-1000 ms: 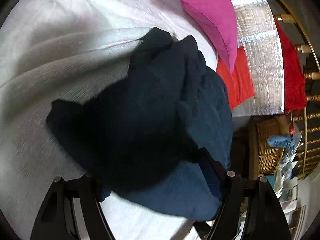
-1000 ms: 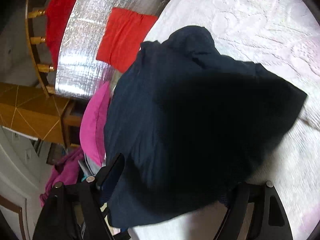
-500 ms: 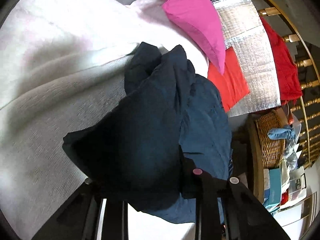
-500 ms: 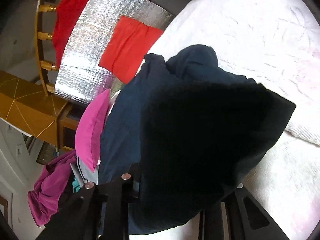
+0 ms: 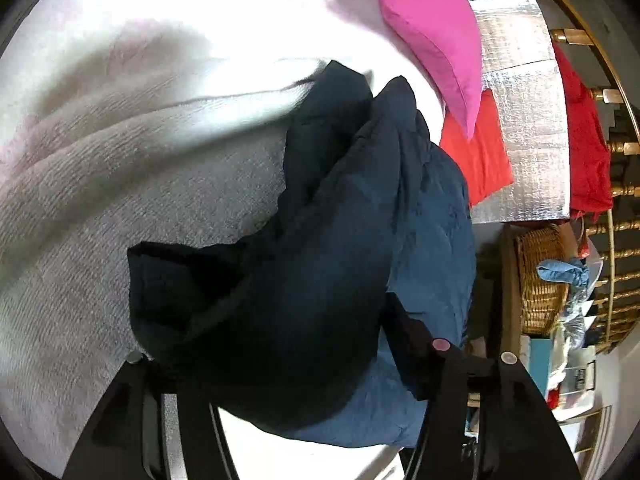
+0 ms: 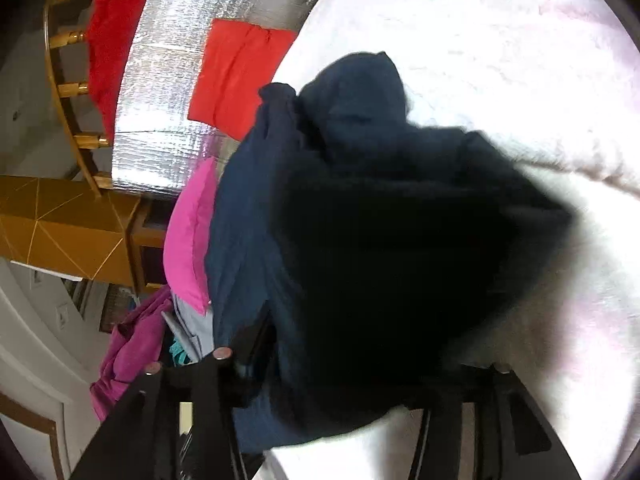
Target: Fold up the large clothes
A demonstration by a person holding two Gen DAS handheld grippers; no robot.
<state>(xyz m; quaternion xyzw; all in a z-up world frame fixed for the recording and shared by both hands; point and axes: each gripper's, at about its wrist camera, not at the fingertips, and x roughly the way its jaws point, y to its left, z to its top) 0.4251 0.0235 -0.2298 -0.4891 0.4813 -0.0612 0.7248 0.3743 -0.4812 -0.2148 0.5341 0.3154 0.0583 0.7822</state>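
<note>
Navy cloth, a bulky garment [image 5: 320, 280], is lying heaped on a white bedspread [image 5: 120, 200], and both claws are working at its near edge. The left claw [image 5: 280, 360] is spreading its jaws at this moment; the cloth is bunched between its two fingers and draping over them, yet the pads are not visibly pressing on it, so it is reading as released, with the cloth merely lying in the gap. Ahead of this claw the garment is rising in a dark fold, and beyond that a pink pillow [image 5: 436, 32] is leaning near a red cloth [image 5: 480, 156] spread on silver foil [image 5: 528, 128]. Off to its right a wicker basket [image 5: 540, 280] is sitting well apart from the bed. The right claw [image 6: 360, 364] is likewise opening its jaws, with the garment [image 6: 380, 240] filling the space between them and spilling over the fingers; the dark, blurred cloth is hiding the pads, though no squeeze is showing. Ahead and to this claw's left the same pillow [image 6: 188, 240], red cloth [image 6: 236, 76] and foil [image 6: 160, 100] are showing, and the bedspread [image 6: 520, 60] is stretching away ahead and to its right. A magenta garment [image 6: 132, 348] is hanging just left of this claw.
</note>
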